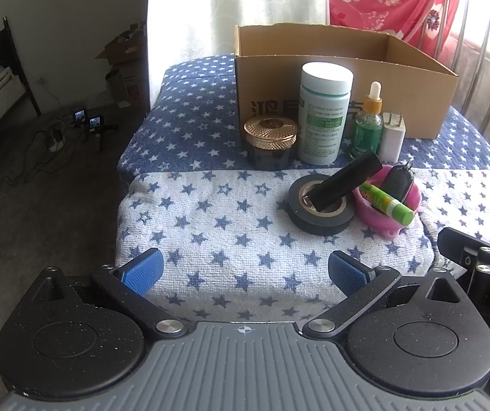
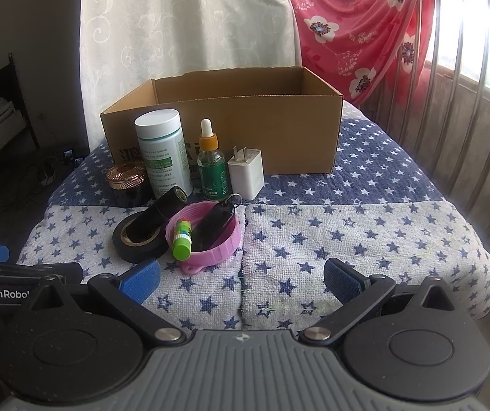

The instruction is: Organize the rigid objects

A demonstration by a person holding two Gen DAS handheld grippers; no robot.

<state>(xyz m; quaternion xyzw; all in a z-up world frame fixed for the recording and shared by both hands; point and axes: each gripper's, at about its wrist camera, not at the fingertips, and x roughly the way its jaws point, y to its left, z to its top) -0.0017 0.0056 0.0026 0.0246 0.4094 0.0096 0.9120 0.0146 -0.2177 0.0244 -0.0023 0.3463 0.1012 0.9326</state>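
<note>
So you've got both grippers parked at the near edge of the star-print cloth (image 2: 347, 233), and neither has anything in it: the left gripper (image 1: 245, 270) has its jaws spread wide over bare cloth, and the right gripper (image 2: 241, 279) is just as wide. Looks to me like nothing's been packed yet, since the cardboard box (image 2: 279, 130) at the back sits open-topped, though you can't see the bottom from either view. Everything to sort is bunched right in front of it, which makes sense for short carries: the white bottle (image 1: 323, 113), the dropper bottle (image 1: 366, 126) and the white charger (image 1: 393, 135) stand upright in a row against the box wall, with the gold-lidded jar (image 1: 270, 142) just beside the white bottle. Nearer you, the black tape roll (image 1: 320, 207) lies flat with a black cylinder (image 1: 346, 179) propped at a slant in its hole, and the pink bowl (image 2: 210, 239) touching it holds a green glue stick (image 2: 182, 241) and a key fob (image 2: 216, 221). I'd guess the nested stuff is the tricky bit: the cylinder is only leaning there, so grabbing the tape first could tip it. Your right gripper is closer to the bowl, so start there maybe.
</note>
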